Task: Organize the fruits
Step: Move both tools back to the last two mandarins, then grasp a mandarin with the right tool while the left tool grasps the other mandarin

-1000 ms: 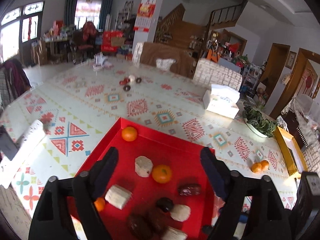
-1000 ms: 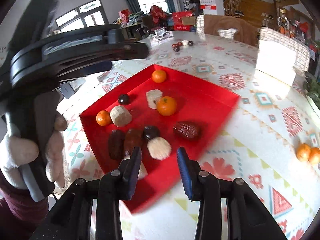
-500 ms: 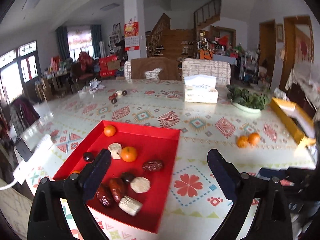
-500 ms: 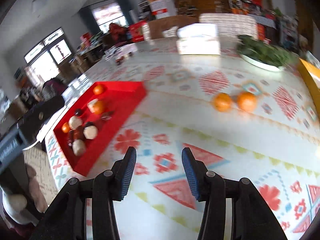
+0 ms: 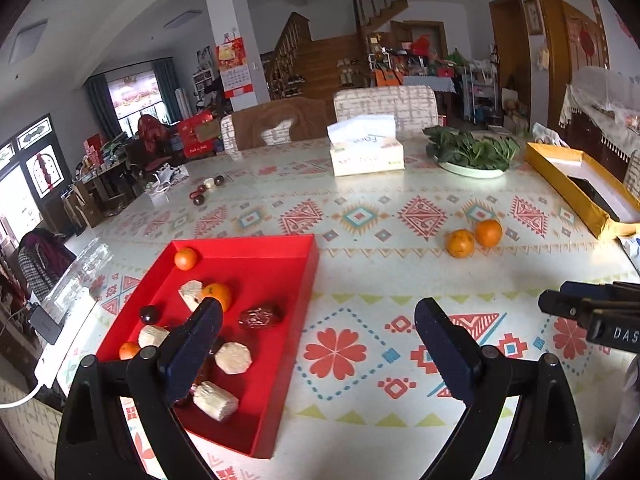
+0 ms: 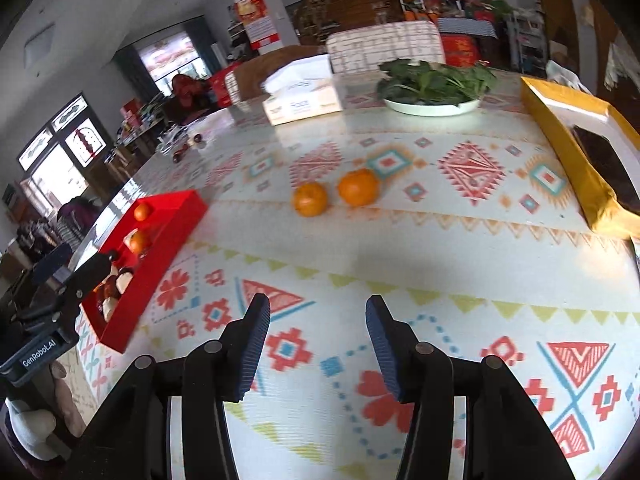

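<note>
A red tray (image 5: 276, 264) (image 6: 168, 228) on the patterned tablecloth holds small oranges (image 5: 186, 259), dark dates (image 5: 259, 318) and pale cut chunks (image 5: 233, 357). Two loose oranges (image 5: 460, 243) (image 6: 310, 199) lie side by side on the cloth to the tray's right. My left gripper (image 5: 316, 332) hangs wide open over the tray's right edge, nothing between its fingers. My right gripper (image 6: 318, 330) hovers over bare cloth short of the two oranges; its jaws are opening and hold nothing. It shows at the right edge of the left wrist view.
A tissue box (image 5: 366, 150), a plate of leafy greens (image 5: 472, 152) and a yellow box (image 5: 580, 188) stand toward the table's far and right sides. Small dark items (image 5: 206, 190) lie far left. A phone and white charger (image 5: 48, 320) rest at the left edge. Chairs stand behind the table.
Both grippers have swung to the right, away from over the tray toward the two loose oranges. The right gripper's jaws have widened; the left's opened slightly more.
</note>
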### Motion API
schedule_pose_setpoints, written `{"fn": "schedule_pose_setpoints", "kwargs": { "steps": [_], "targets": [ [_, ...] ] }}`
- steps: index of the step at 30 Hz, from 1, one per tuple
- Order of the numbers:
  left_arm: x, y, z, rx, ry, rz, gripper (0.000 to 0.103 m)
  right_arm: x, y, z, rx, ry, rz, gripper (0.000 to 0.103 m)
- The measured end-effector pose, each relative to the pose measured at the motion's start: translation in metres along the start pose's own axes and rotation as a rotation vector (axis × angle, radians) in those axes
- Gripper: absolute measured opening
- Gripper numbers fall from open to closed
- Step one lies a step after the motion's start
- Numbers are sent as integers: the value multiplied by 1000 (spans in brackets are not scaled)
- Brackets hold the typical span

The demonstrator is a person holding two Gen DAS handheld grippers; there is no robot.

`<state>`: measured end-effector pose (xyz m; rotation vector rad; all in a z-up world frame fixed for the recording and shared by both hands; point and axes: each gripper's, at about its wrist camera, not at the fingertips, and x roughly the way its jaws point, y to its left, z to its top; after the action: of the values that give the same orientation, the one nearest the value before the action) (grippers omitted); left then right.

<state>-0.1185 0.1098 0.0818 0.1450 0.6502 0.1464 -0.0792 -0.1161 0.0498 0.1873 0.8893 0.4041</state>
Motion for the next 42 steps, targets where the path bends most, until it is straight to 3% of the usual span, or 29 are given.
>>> {"fn": "schedule_pose_setpoints", "kwargs": {
  "steps": [5,9,13,22,28,31,33,36,42],
  "targets": [
    [13,-1,-1,-15,44,-61,97,2,-15,4,24,1,-20,55],
    [22,6,-2,-83,85,-192,97,4,-32,19,59,-9,-46,55],
    [33,10,-2,-126,104,-257,97,18,-43,44,94,-16,-66,55],
    [54,9,10,-147,128,-305,97,79,-26,84,21,26,-109,55],
    [69,-9,17,-94,150,-342,97,99,-21,91,18,41,-51,54],
    [74,-19,21,-74,151,-358,97,99,-24,89,31,35,-23,51],
    [79,-26,24,-65,157,-368,97,99,-25,90,47,39,23,37],
    [90,-39,28,-46,175,-385,97,97,-17,88,2,35,-7,36],
    [112,-68,40,11,195,-409,97,83,-32,90,62,23,-3,36]
  ]
}}
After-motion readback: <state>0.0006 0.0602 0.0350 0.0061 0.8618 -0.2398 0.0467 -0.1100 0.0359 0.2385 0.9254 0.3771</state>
